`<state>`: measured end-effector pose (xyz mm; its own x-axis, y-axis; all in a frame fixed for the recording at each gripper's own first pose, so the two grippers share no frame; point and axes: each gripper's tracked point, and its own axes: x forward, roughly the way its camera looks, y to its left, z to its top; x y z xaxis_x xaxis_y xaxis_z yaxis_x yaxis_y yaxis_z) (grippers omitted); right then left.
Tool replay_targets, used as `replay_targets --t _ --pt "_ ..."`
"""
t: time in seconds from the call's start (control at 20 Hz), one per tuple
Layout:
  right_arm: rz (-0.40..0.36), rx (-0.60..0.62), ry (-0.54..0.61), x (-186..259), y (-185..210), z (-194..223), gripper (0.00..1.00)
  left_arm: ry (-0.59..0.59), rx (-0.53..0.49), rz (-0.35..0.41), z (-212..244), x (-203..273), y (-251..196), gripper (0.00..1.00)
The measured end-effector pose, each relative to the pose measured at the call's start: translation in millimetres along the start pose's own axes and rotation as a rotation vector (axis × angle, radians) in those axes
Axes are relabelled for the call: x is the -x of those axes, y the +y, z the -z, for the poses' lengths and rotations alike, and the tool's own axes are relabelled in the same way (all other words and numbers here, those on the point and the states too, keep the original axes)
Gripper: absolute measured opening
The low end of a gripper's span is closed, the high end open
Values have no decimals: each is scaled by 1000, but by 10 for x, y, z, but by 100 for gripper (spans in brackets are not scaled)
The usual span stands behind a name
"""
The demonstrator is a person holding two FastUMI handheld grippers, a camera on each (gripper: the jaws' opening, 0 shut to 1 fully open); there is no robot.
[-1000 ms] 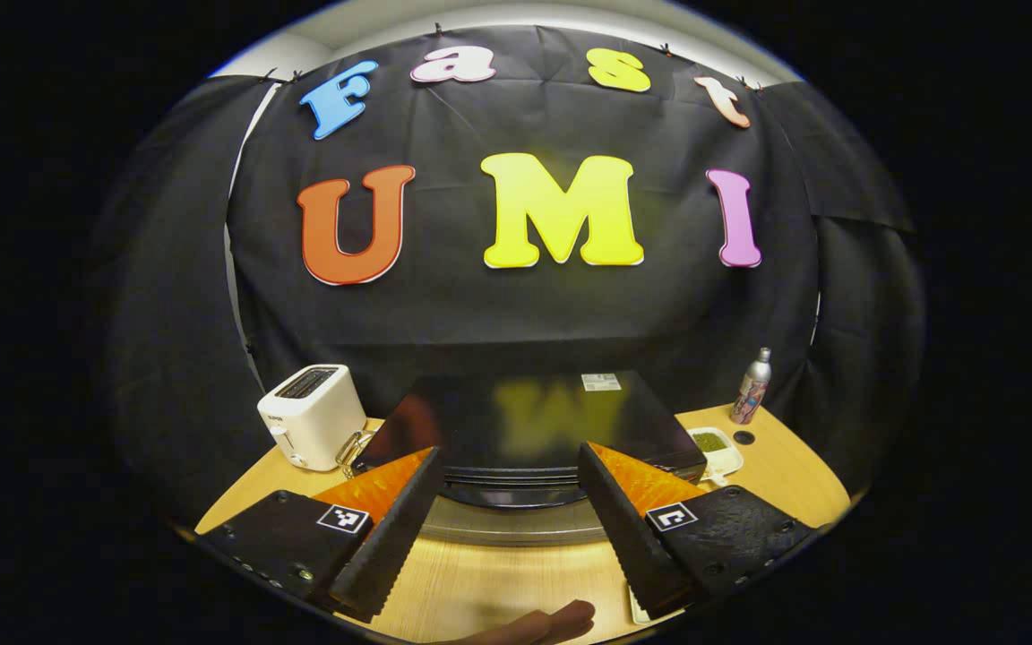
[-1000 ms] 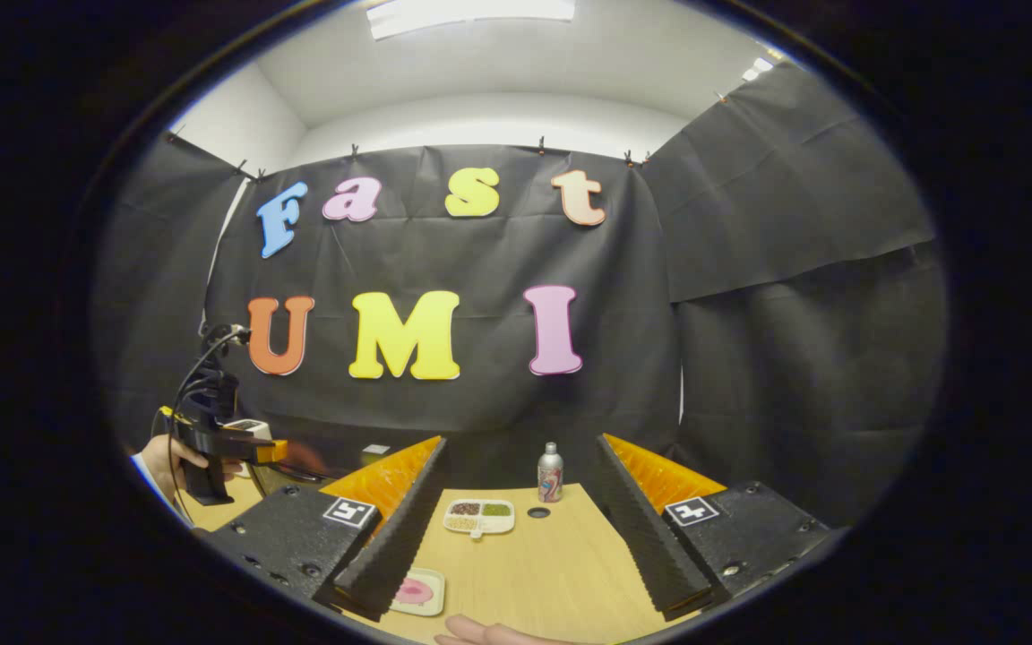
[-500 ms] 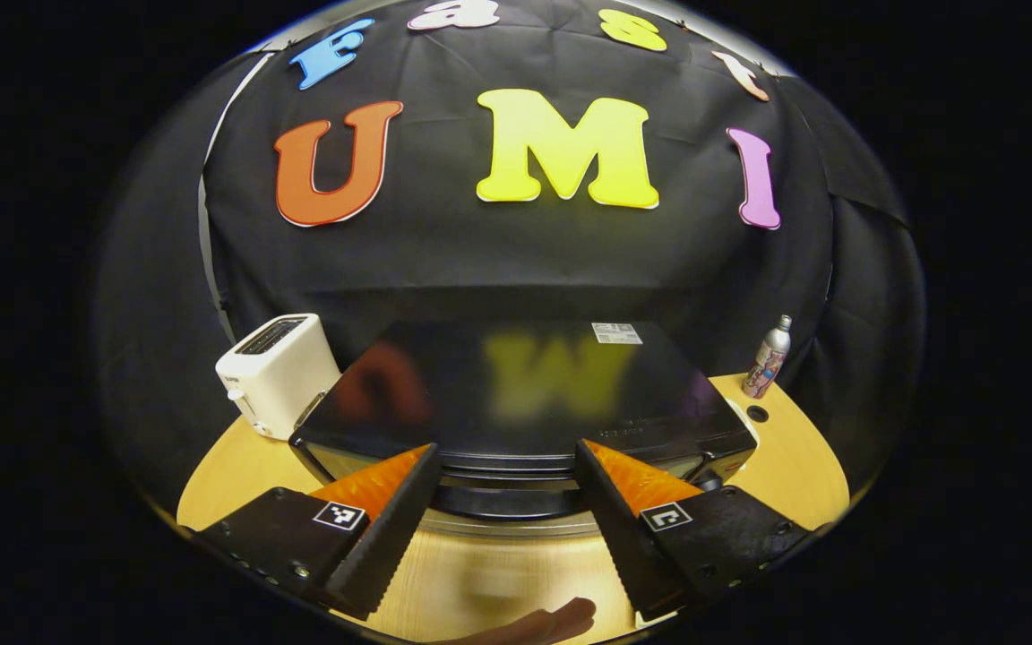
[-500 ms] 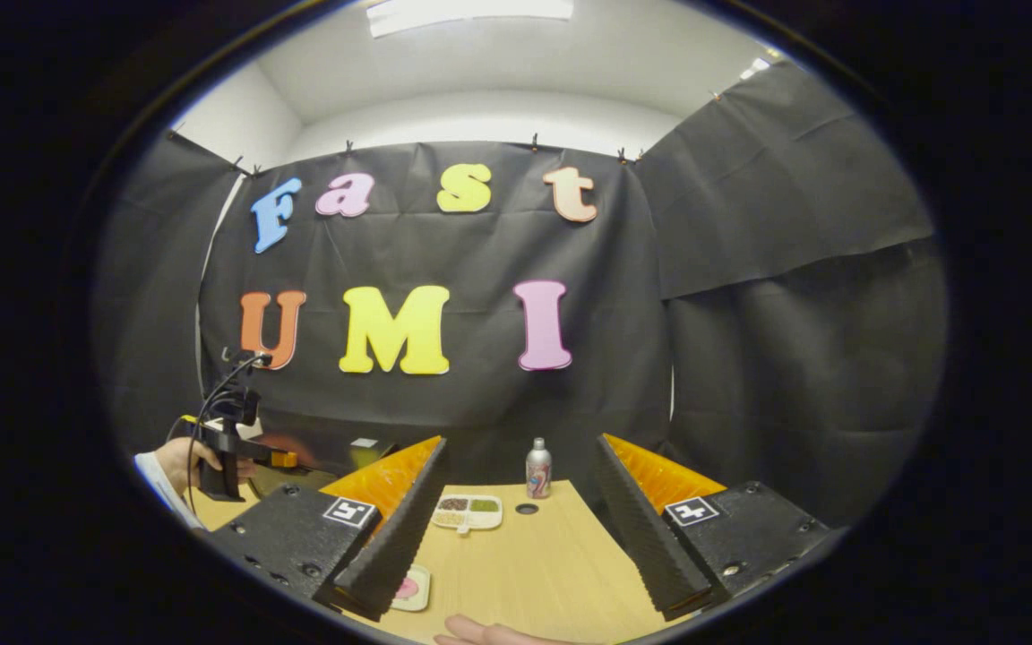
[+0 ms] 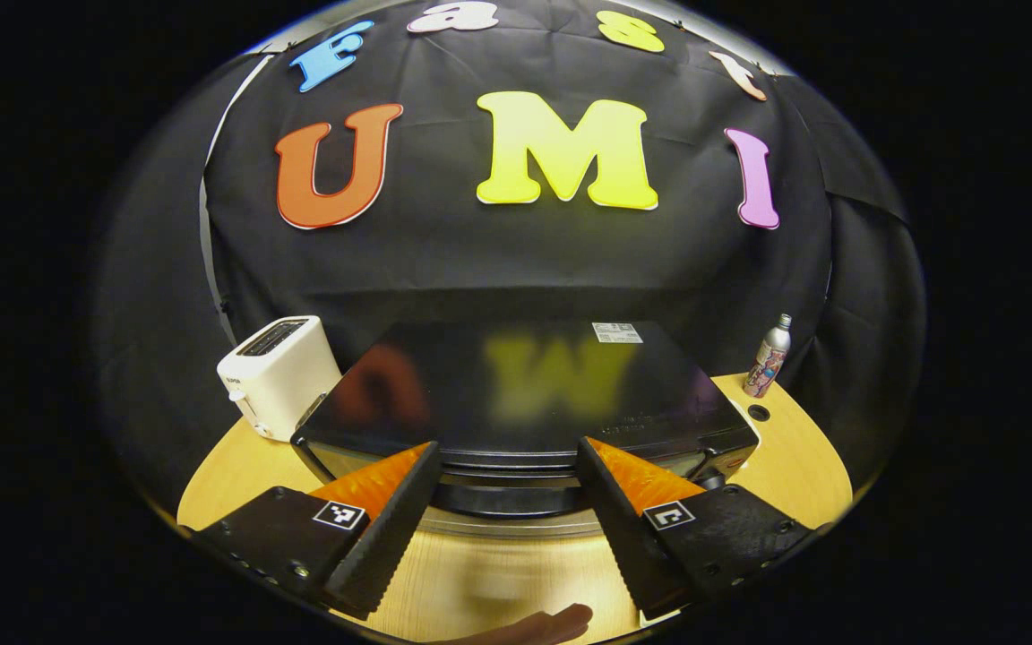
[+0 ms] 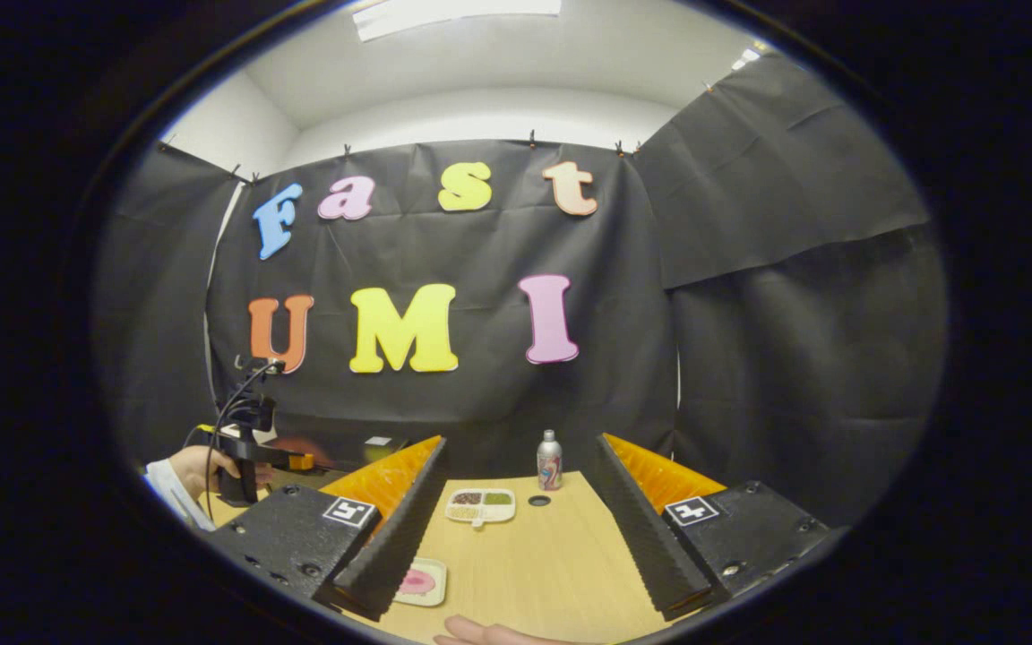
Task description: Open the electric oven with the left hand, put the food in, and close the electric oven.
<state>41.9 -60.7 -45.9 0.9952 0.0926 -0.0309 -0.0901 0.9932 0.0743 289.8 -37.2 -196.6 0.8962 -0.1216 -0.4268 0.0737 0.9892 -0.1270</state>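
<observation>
A: What stood at the far left in the left gripper view?
B: A white toaster [image 5: 277, 374] on the bench [image 5: 789, 466], just beside the black electric oven [image 5: 525, 394], whose door looked closed.

A: And the left gripper [image 5: 507, 502]?
B: It was level in front of the oven's upper front edge, jaws spread wide, pinching nothing. In the right gripper view a hand [image 6: 202, 468] held it by its grip, fingers pointing toward the oven.

A: Farther right?
B: A metal bottle [image 5: 769, 356] stood upright near the bench's back edge, next to a small dark hole [image 5: 757, 413].

A: The right gripper [image 6: 516, 515]?
B: It hovered over the bench, jaws apart and empty. The pink food on a small plate [image 6: 419, 582] lay close by its left finger [image 6: 395, 528]; a divided snack tray [image 6: 480, 505] sat farther back.
</observation>
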Motion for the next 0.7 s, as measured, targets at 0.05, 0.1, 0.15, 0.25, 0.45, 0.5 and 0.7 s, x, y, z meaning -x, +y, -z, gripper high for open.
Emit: replay_targets --t 0.05,0.1,0.15,0.25,0.45,0.5,0.7 --pt "3 6 -10 35 -7 -48 100 -3 3 0 6 20 -3 96" --pt "8 13 -19 72 -27 -70 99 -4 2 2 22 41 4 97" --pt "11 18 -27 105 -35 -100 99 -4 6 3 35 66 6 97" --pt "12 24 -36 192 -19 -145 99 -9 11 11 75 137 -5 97" --pt "7 30 -46 319 7 -204 100 -31 20 36 202 318 -2 97" --pt "7 30 -47 345 12 -204 100 -35 20 42 239 369 -7 97" --pt "-8 26 -40 457 81 -224 100 -45 -13 58 417 497 -24 97"
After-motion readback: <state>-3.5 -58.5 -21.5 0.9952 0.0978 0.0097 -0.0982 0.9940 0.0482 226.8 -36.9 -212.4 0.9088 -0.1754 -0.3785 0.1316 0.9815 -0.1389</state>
